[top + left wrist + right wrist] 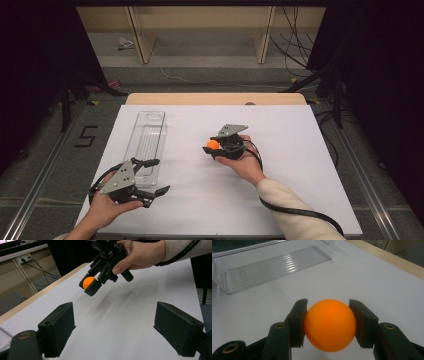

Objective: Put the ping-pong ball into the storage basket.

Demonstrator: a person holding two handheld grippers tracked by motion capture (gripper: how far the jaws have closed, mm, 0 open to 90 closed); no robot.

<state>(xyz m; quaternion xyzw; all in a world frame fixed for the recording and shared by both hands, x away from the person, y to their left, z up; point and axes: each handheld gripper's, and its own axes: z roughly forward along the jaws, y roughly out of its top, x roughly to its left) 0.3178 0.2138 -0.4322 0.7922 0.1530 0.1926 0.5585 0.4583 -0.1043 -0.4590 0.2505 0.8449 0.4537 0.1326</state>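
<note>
The right gripper [214,147] sits near the middle of the high view, and its two black jaws pinch an orange ball [213,144] between them. In the right gripper view the ball [330,325] fills the lower middle of the frame, with one jaw pressed on each side of it. The squeeze is on the widest part of the ball, so it probably will not roll out. The ball seems lifted a little off the white table [280,165], not resting on it, as the left gripper view shows it [89,282] up in the air at the upper left.

A clear plastic tray [146,142] lies at the left of the high view, long and narrow, with nothing in it. In the right gripper view it [274,263] is at the upper left, ahead of the ball. The jaws point that way, so the ball is likely going into the tray.

The left gripper [152,176] waits at the lower left of the high view, just beside the near end of the tray. Its jaws are spread wide apart and hold nothing. It may be there to steady the tray.
</note>
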